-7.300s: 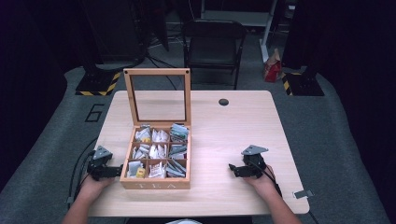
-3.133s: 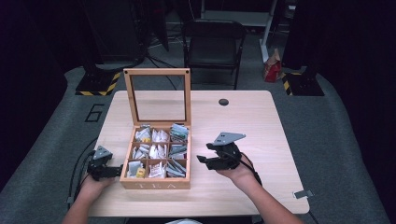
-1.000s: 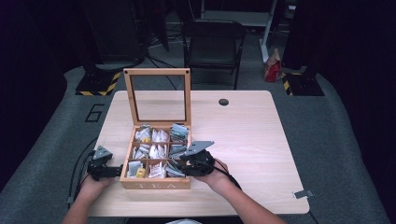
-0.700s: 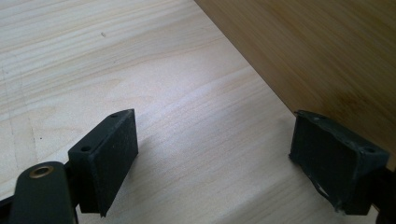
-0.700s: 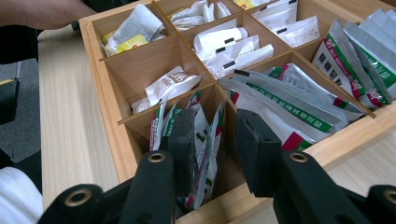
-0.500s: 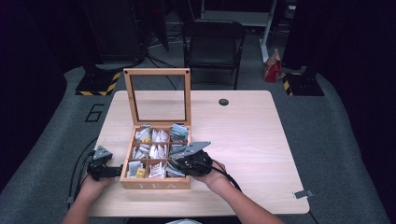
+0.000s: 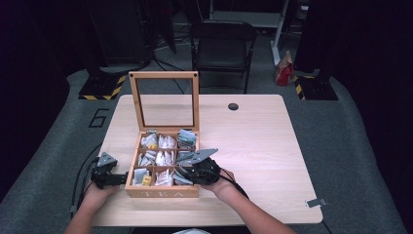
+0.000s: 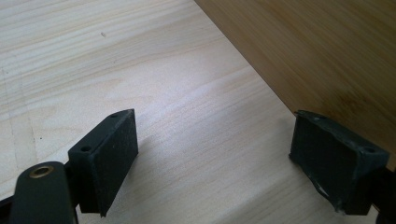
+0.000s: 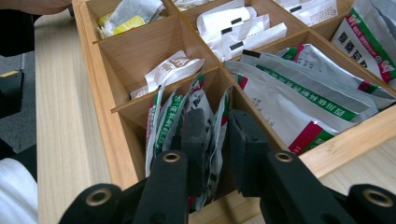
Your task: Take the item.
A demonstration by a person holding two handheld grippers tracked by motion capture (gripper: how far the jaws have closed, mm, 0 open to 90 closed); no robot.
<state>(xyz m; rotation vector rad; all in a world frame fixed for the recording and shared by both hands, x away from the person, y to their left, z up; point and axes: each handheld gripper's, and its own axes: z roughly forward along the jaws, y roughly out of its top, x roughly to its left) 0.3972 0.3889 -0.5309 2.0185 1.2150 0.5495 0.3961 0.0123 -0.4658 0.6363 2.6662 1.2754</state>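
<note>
Green-white sachet (image 9: 215, 135) between closing right hand-held gripper (image 9: 218, 140) jaws.

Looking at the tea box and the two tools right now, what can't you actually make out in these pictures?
- Whether the right tool pinches a sachet: right gripper view; its own jaws cover the contact.
- Print on the sachets: high view too small; right gripper view shows it partly folded.
- Bottom of the near compartment of the tea box: right gripper view, hidden by upright sachets.
- Left tool: its jaws stand wide apart; the box wall is cut off by the frame edge.
</note>
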